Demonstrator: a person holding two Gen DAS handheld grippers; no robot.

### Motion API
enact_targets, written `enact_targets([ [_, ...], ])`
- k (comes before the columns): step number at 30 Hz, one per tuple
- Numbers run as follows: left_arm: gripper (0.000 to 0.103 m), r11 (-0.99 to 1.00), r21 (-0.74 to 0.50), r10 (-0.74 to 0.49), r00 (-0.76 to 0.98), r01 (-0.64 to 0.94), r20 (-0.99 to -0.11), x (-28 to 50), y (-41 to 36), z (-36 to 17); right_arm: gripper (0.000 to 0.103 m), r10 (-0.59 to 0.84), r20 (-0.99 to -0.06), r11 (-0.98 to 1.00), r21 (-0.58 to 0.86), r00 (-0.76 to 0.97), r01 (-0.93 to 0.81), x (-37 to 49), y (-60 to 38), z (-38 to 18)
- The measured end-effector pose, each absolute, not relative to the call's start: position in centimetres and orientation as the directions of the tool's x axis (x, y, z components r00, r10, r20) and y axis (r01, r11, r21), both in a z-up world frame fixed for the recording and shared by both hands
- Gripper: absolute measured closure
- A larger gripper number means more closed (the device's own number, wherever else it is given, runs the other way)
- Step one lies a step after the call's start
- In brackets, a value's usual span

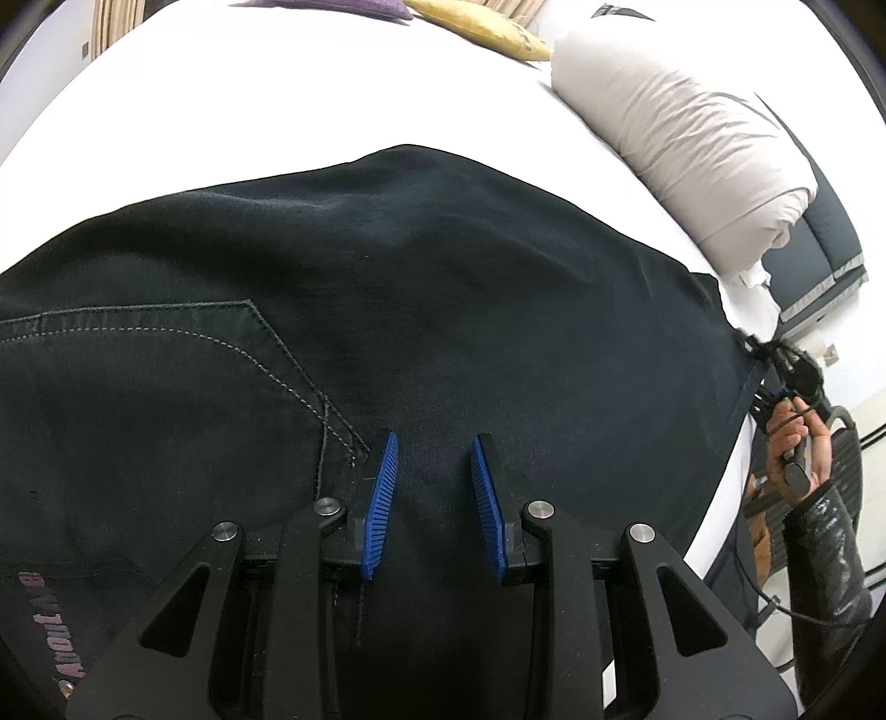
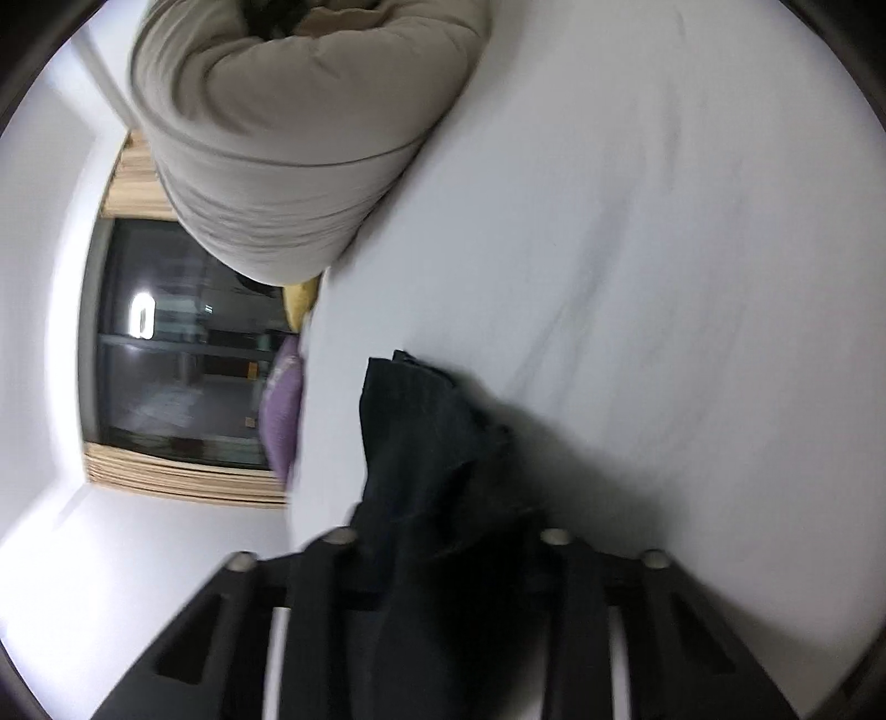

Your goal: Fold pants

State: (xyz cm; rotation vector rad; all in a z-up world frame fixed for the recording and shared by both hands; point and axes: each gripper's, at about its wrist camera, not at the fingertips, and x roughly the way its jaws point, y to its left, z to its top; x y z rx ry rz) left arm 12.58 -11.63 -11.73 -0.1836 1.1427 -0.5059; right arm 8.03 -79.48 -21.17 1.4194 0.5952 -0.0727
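Observation:
Black pants (image 1: pixel 387 288) lie spread on the white bed (image 1: pixel 277 83), back pocket stitching at the left. My left gripper (image 1: pixel 434 448) hovers just over the pants near the pocket corner, its blue pads (image 1: pixel 382 498) apart, nothing between them. In the left wrist view the right gripper (image 1: pixel 775 382) is at the far right, in a hand, at the pants' edge. In the blurred right wrist view, my right gripper (image 2: pixel 443 531) is shut on a bunch of black pants cloth (image 2: pixel 421 443), lifted above the bed sheet (image 2: pixel 664 221). Its fingertips are hidden by the cloth.
A rolled beige duvet (image 1: pixel 692 155) lies along the bed's right side, also in the right wrist view (image 2: pixel 288 138). A yellow cushion (image 1: pixel 482 27) and a purple cushion (image 1: pixel 360 8) sit at the far end. A dark window (image 2: pixel 183 343) is behind.

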Motion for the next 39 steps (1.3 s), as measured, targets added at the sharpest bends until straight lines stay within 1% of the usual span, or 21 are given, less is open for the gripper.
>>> enact_targets([
  [2,0.076,0.871,-0.400,-0.480,0.317,0.285,-0.818,12.6,-11.4,-11.8,0.087,0.287,-0.437,0.204,0.897,0.852,0.392,7.8,-79.3,-20.8],
  [7,0.076,0.862,-0.429,-0.500,0.311,0.269,-0.808,12.8,-10.6,-11.8,0.090,0.204,-0.519,0.348,0.831,0.830,0.434,7.8,-77.5,-17.6],
  [10,0.076,0.859,-0.445,-0.509,0.312,0.255,-0.802,13.0,-10.2,-11.8,0.090,0.180,-0.544,0.532,0.755,0.820,0.384,8.8,-73.8,-13.1],
  [13,0.076,0.853,-0.468,-0.520,0.313,0.231,-0.794,13.0,-9.4,-11.7,0.090,0.179,-0.588,0.777,0.576,0.789,0.253,10.5,-65.8,-8.1],
  [15,0.076,0.843,-0.500,-0.538,0.312,0.200,-0.783,13.0,-8.8,-11.4,0.090,0.210,-0.602,0.888,0.446,0.770,0.107,10.8,-58.6,-5.9],
  [16,0.071,0.834,-0.520,-0.552,0.308,0.184,-0.775,13.0,-8.4,-11.3,0.090,0.225,-0.615,0.925,0.378,0.756,0.032,10.6,-55.0,-5.5],
  [17,0.051,0.817,-0.550,-0.575,0.301,0.171,-0.761,13.0,-8.1,-11.2,0.090,0.238,-0.639,0.957,0.282,0.731,-0.065,10.4,-50.4,-5.6],
  [18,0.040,0.789,-0.593,-0.612,0.298,0.164,-0.732,12.9,-7.8,-10.9,0.090,0.247,-0.664,0.966,0.224,0.705,-0.128,10.3,-47.2,-6.3],
  [19,0.025,0.759,-0.633,-0.646,0.302,0.153,-0.701,12.8,-7.5,-10.6,0.090,0.258,-0.694,0.966,0.197,0.672,-0.167,10.4,-44.7,-7.5],
  [20,0.017,0.746,-0.650,-0.659,0.307,0.145,-0.687,12.8,-7.3,-10.3,0.090,0.267,-0.728,0.964,0.188,0.632,-0.191,10.6,-42.3,-9.1],
  [22,0.011,0.710,-0.692,-0.693,0.299,0.128,-0.656,12.7,-7.0,-10.0,0.090,0.210,-0.763,0.975,0.121,0.611,-0.184,10.7,-39.7,-11.2],
  [24,0.011,0.671,-0.735,-0.729,0.274,0.104,-0.627,12.9,-6.7,-10.4,0.090,0.175,-0.764,0.984,0.111,0.621,-0.140,10.6,-39.0,-11.6],
  [26,0.011,0.650,-0.756,-0.746,0.260,0.083,-0.613,13.1,-6.7,-10.6,0.090,0.158,-0.754,0.987,0.104,0.638,-0.121,10.5,-38.8,-10.9],
  [31,0.011,0.560,-0.828,-0.815,0.206,0.039,-0.541,15.5,-7.5,-10.5,0.090,0.120,-0.712,0.987,0.009,0.692,-0.162,9.0,-36.8,-7.8],
  [34,0.012,0.561,-0.827,-0.817,0.175,0.028,-0.549,17.5,-8.1,-10.6,0.090,0.131,-0.693,0.979,-0.022,0.709,-0.203,8.4,-34.9,-6.4],
  [35,0.016,0.563,-0.826,-0.818,0.165,0.036,-0.551,17.9,-8.2,-10.5,0.090,0.137,-0.692,0.975,-0.030,0.709,-0.218,8.2,-34.0,-6.5],
  [36,0.025,0.571,-0.819,-0.816,0.153,0.057,-0.558,18.4,-8.3,-10.2,0.090,0.150,-0.692,0.971,-0.033,0.706,-0.238,8.1,-33.1,-6.5],
  [37,0.057,0.578,-0.813,-0.813,0.137,0.075,-0.566,18.7,-8.4,-10.0,0.090,0.162,-0.693,0.966,-0.032,0.702,-0.255,7.9,-32.4,-6.4],
  [38,0.076,0.591,-0.801,-0.806,0.110,0.090,-0.582,18.9,-8.3,-9.7,0.090,0.174,-0.693,0.961,-0.034,0.699,-0.273,7.9,-31.7,-6.3],
  [39,0.077,0.599,-0.794,-0.800,0.105,0.100,-0.591,19.1,-8.0,-9.6,0.090,0.182,-0.690,0.956,-0.042,0.701,-0.290,7.7,-30.8,-6.1],
])
